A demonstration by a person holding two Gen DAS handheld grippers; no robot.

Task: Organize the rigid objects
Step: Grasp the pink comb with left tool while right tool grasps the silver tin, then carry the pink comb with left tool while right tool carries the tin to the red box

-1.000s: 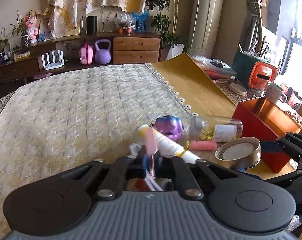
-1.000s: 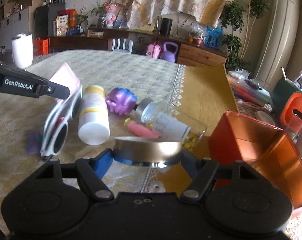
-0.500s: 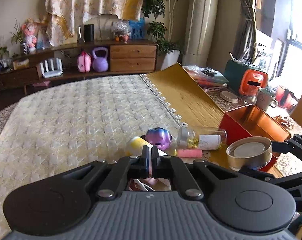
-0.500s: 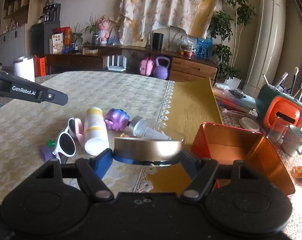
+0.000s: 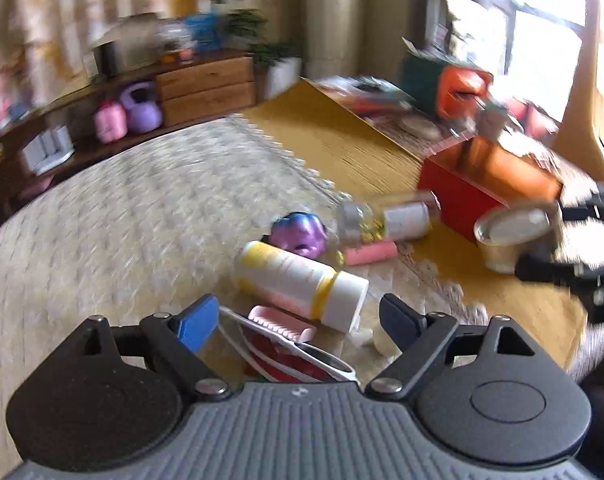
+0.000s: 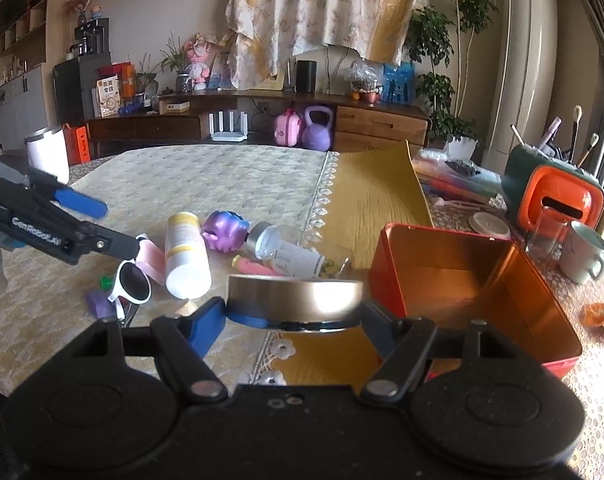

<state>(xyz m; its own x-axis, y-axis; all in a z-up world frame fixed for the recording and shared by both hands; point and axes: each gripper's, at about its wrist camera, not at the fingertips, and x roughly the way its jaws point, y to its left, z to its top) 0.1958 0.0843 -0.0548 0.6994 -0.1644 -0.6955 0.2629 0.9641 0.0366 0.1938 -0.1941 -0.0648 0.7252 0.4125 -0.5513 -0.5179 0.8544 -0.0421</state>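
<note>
My right gripper point(image 6: 294, 312) is shut on a round gold tin point(image 6: 295, 299) and holds it above the table, left of the open red box point(image 6: 476, 280). The tin also shows in the left wrist view point(image 5: 516, 236). My left gripper point(image 5: 298, 318) is open and empty, just above white sunglasses point(image 5: 298, 350) and a pink comb point(image 5: 282, 322). On the table lie a white and yellow bottle point(image 5: 298, 276), a purple toy point(image 5: 299, 234), a clear bottle point(image 5: 390, 220) and a pink tube point(image 5: 368, 253). The left wrist view is blurred.
A mug point(image 6: 582, 252), a glass point(image 6: 548, 232) and an orange and green holder point(image 6: 558, 196) stand right of the red box. A yellow mat point(image 6: 372, 208) covers the table's right part. Small purple point(image 6: 98, 304) and green point(image 6: 107, 282) pieces lie by the sunglasses.
My left gripper has opened and let go of the sunglasses and the pink comb, which now lie on the table. My right gripper has risen and drawn back with the tin.
</note>
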